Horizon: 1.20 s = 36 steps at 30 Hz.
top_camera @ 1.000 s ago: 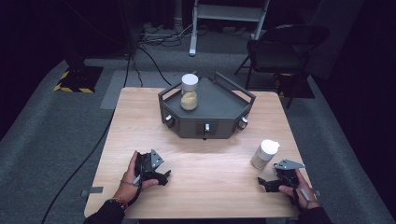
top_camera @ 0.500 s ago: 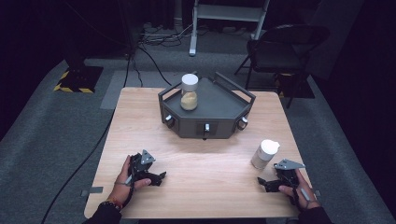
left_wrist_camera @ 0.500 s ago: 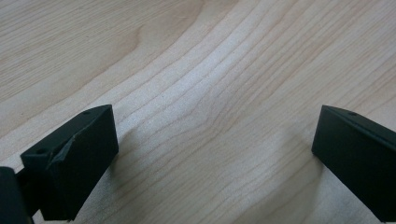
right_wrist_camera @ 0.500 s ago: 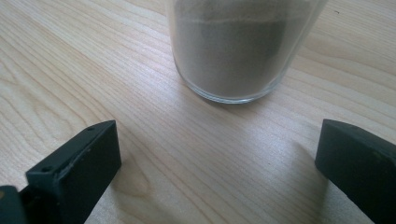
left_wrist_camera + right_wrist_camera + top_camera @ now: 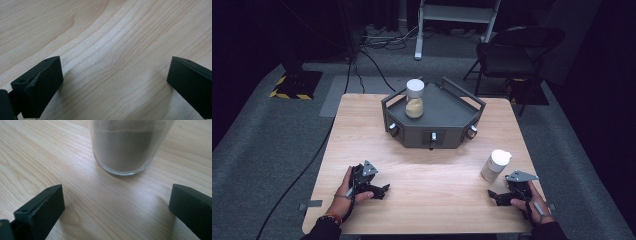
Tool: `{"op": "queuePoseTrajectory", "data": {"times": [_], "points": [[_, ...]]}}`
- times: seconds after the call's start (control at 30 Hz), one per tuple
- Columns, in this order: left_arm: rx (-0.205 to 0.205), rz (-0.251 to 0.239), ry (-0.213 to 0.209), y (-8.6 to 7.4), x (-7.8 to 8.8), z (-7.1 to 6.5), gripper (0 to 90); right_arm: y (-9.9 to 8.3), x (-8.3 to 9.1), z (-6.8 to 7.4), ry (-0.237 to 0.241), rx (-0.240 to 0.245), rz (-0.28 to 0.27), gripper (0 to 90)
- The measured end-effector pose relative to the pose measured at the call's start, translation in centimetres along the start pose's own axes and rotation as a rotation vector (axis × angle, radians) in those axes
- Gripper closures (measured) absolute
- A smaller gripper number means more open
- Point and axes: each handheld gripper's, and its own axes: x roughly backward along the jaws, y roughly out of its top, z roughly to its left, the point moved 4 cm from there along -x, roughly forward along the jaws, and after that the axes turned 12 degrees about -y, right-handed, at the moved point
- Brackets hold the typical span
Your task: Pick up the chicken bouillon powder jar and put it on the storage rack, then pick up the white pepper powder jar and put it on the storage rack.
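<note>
Glass jar (image 5: 130, 145) just beyond right gripper (image 5: 116, 205), fingers (image 5: 40, 207) spread, apart.

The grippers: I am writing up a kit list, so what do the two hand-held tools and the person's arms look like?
Both the left gripper and the right gripper are black, each with two blocky, wedge-shaped jaws and a grey three-cornered plate on top. The jaw blocks have small round holes near their tips. The person wears dark sleeves and a beaded bracelet at the left wrist.
</note>
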Motion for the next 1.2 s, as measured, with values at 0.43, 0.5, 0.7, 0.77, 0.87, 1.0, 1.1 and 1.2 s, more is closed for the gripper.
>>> {"op": "queuePoseTrajectory", "data": {"times": [0.43, 0.5, 0.7, 0.77, 0.87, 1.0, 1.1, 1.2], "points": [[0.001, 0.000, 0.001, 0.04, -0.05, -0.03, 0.0, -0.01, 0.00, 0.00, 0.000, 0.000, 0.000, 0.0], [0.001, 0.001, 0.000, 0.06, -0.06, -0.04, 0.0, 0.00, 0.00, 0.00, 0.000, 0.000, 0.000, 0.0], [0.000, 0.001, 0.001, 0.06, -0.06, -0.04, 0.0, 0.00, 0.00, 0.00, 0.000, 0.000, 0.000, 0.0], [0.002, 0.000, 0.000, 0.06, -0.06, -0.05, 0.0, 0.00, 0.01, 0.03, -0.001, -0.001, 0.001, 0.0], [0.002, 0.001, 0.000, 0.06, -0.06, -0.05, 0.0, 0.02, 0.01, 0.04, -0.002, -0.001, 0.001, 0.0], [0.000, 0.002, -0.001, 0.08, -0.06, -0.02, 0.0, 0.03, 0.00, 0.05, -0.002, -0.001, 0.001, 0.0], [-0.002, 0.001, -0.002, 0.08, -0.08, 0.01, 0.0, 0.08, 0.01, 0.06, -0.002, 0.000, 0.002, 0.0], [-0.002, 0.001, -0.003, 0.09, -0.08, 0.02, 0.0, 0.33, 0.14, 0.11, -0.008, 0.002, 0.006, 1.3]]}}
